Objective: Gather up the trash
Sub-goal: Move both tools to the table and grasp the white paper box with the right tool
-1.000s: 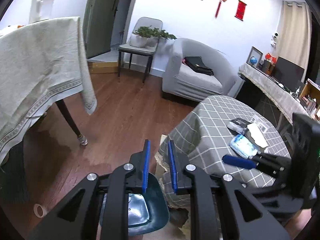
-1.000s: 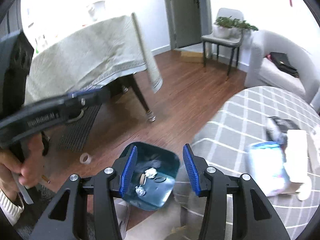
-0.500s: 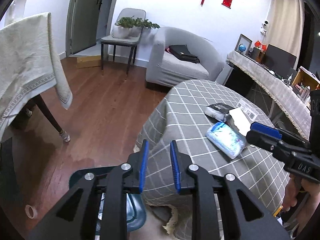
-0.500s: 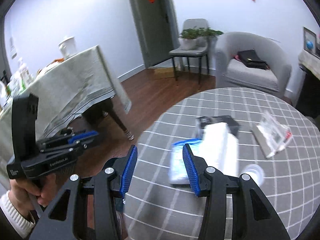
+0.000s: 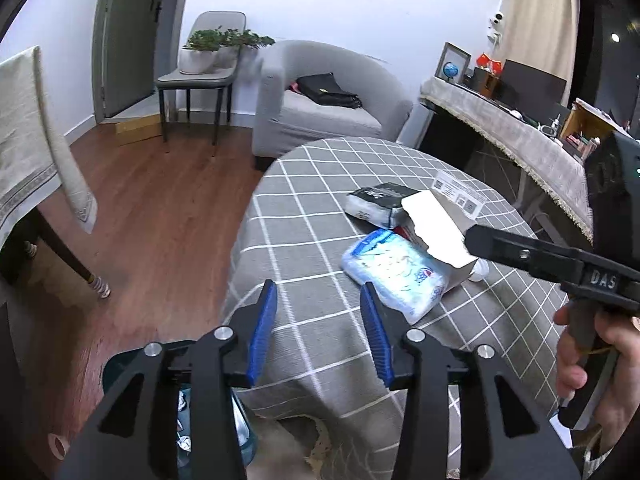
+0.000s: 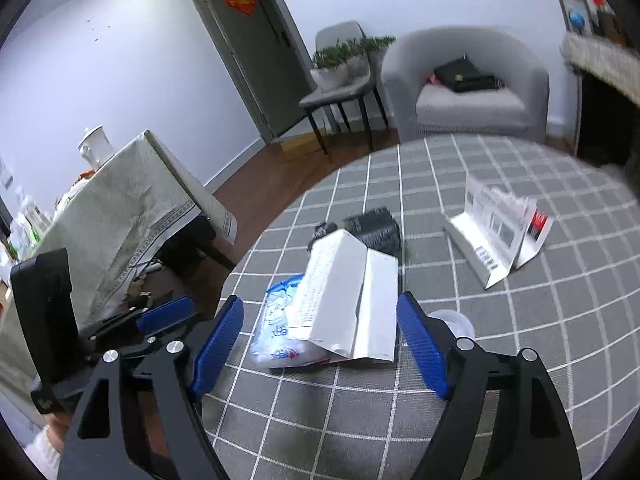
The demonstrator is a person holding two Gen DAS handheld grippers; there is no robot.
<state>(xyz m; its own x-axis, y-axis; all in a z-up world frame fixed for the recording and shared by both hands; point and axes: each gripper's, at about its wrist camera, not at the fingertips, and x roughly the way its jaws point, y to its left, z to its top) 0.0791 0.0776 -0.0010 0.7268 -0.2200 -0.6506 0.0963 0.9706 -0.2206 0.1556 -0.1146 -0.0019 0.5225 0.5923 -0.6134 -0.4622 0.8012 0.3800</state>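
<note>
Trash lies on a round table with a grey checked cloth (image 6: 520, 360): a torn white carton (image 6: 348, 300), a blue-and-white plastic wrapper (image 6: 276, 328) under it, a black packet (image 6: 376, 228), a clear blister pack (image 6: 500, 232) and a small clear cup (image 6: 452, 320). My right gripper (image 6: 320, 302) hovers just short of the carton. Its jaws are opening, and the carton shows in the gap, untouched by the pads. My left gripper (image 5: 318, 286) is over the table's near edge, beside the wrapper (image 5: 394, 276). Its jaws are opening with nothing between them. A teal bin (image 5: 120, 364) holding scraps stands on the floor below.
A table under a beige cloth (image 6: 132, 208) stands at the left. A grey armchair (image 5: 320, 112) with a black bag and a chair with potted plants (image 5: 200, 76) stand at the back. A tape roll (image 5: 56, 446) lies on the wood floor.
Both grippers swung from above the bin over to the round table. The left jaws went from shut to partly open. The right jaws widened. The carton now sits close in front of the right gripper.
</note>
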